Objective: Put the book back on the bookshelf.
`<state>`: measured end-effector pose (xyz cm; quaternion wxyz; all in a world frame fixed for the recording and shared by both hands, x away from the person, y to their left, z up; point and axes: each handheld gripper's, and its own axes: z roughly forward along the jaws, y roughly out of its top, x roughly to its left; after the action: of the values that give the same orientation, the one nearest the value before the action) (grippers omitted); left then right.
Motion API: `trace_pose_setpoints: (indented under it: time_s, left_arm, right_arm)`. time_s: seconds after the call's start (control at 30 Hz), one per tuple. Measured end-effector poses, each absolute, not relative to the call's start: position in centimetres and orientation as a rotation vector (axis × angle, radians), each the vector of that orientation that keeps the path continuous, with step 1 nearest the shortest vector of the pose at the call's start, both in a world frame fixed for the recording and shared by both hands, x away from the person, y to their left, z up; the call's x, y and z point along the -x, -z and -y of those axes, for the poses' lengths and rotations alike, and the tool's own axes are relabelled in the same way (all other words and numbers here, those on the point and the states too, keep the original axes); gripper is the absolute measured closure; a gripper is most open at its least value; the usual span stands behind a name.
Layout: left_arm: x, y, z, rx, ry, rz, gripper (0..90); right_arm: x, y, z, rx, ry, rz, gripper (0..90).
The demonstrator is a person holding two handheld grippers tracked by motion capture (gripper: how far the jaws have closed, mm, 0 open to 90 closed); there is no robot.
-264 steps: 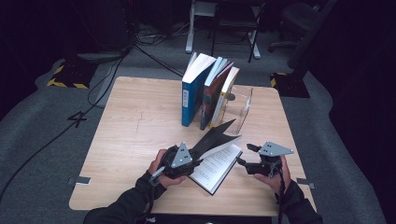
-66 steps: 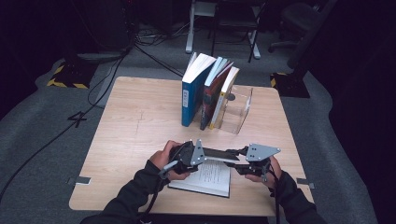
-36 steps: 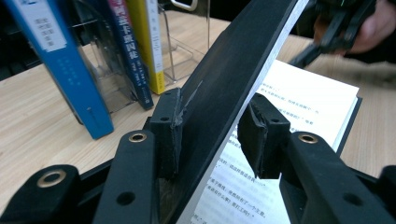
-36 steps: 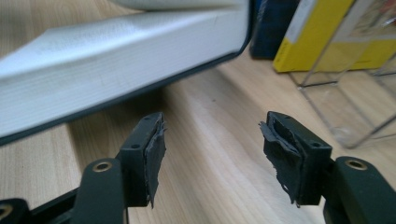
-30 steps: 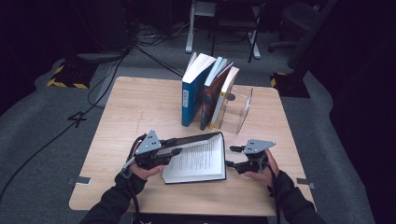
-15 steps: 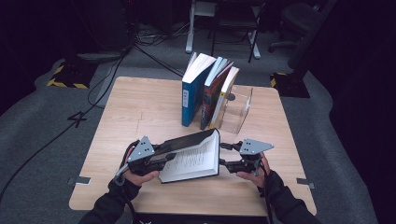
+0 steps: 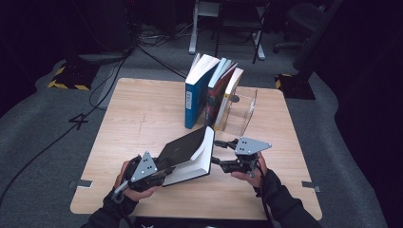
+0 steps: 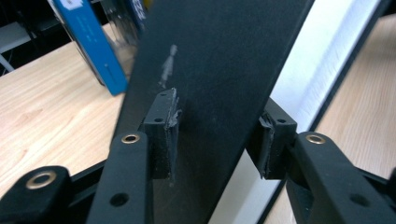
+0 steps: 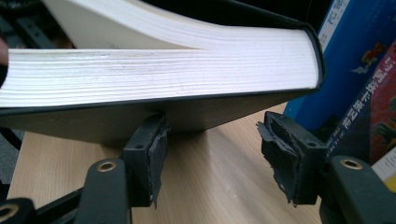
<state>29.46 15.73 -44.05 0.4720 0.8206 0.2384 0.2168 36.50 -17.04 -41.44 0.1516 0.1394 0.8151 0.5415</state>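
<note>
At the tabletop's near edge, our left hand-held gripper is clamped on the black book at its near-left end, cover pinched between both pads. The book runs long from there up toward the far right, tilted, its page edge facing right. Our right hand-held gripper sits just beside that free end, jaws wide, nothing held, and it looks the nearer one to catch it. Beyond stands the book row.

Black book's top: cut off by the left gripper view's upper edge.
Blue book: cropped at the right gripper view's edge.
Spine lettering: too small to read.
</note>
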Motion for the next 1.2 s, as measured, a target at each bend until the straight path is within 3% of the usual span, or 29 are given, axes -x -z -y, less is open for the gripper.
trace_pose_setpoints:
  time_s: [0.3, 0.47, 1.2]
  left_arm:
    - [-29.4, 44.5, -15.4, -2.043, -0.497, -0.576, 54.6]
    - [-30.2, 44.6, -15.1, -2.017, -0.413, -0.539, 55.6]
    - [-34.8, 45.2, -9.1, -1.978, -0.209, -0.394, 58.3]
  right_arm:
    - [-36.4, 40.5, 15.9, -0.367, -1.571, -2.327, 42.4]
    - [-36.5, 40.0, 16.2, -0.375, -1.619, -2.311, 43.9]
    - [-36.2, 38.2, 21.8, -0.403, -1.607, -2.239, 44.1]
